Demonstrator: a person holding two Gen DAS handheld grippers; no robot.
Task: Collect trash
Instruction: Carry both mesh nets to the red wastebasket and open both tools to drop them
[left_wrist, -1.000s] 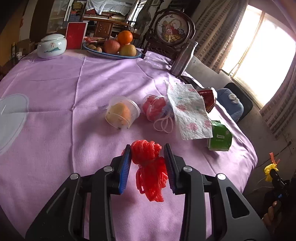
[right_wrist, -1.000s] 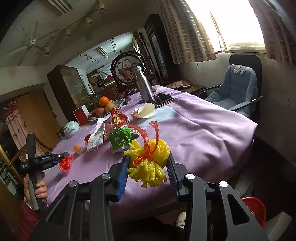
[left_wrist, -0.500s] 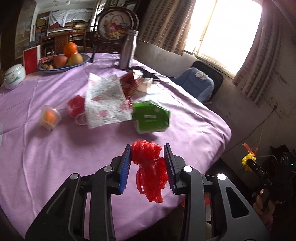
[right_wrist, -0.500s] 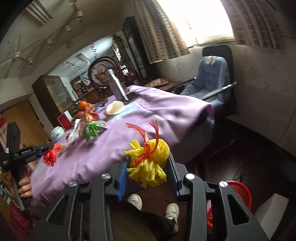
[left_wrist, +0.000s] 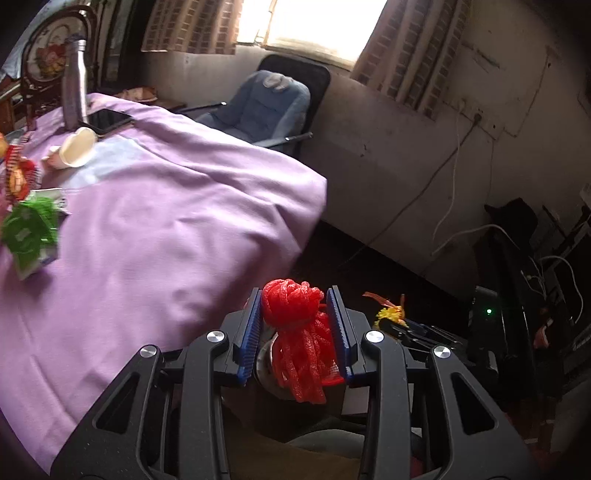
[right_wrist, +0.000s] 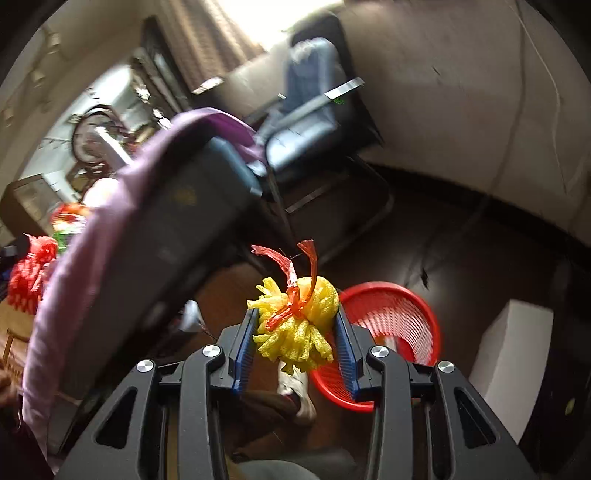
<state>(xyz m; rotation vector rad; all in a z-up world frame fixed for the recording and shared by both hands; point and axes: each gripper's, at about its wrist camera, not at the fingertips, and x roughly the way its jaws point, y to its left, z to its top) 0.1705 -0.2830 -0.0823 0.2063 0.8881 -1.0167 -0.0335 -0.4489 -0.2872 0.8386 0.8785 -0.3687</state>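
My left gripper (left_wrist: 295, 310) is shut on a red foam net (left_wrist: 299, 332), held just off the edge of the purple-clothed table (left_wrist: 166, 229). My right gripper (right_wrist: 295, 325) is shut on a yellow foam net (right_wrist: 299, 325) tied with a red strip, held low over the dark floor beside a red mesh bin (right_wrist: 391, 328). The yellow net and right gripper also show small in the left wrist view (left_wrist: 391, 315). The red net shows at the left edge of the right wrist view (right_wrist: 29, 273).
On the table lie a green packet (left_wrist: 29, 232), a paper cup (left_wrist: 75, 147), a phone (left_wrist: 107, 120) and a steel bottle (left_wrist: 74, 81). A blue chair (left_wrist: 266, 107) stands by the wall. A white box (right_wrist: 509, 365) sits beside the bin. Cables hang at the right.
Both grippers swung right, away from the table top, each still gripping its net. The right one dropped toward the floor, and the red bin is now close behind it.
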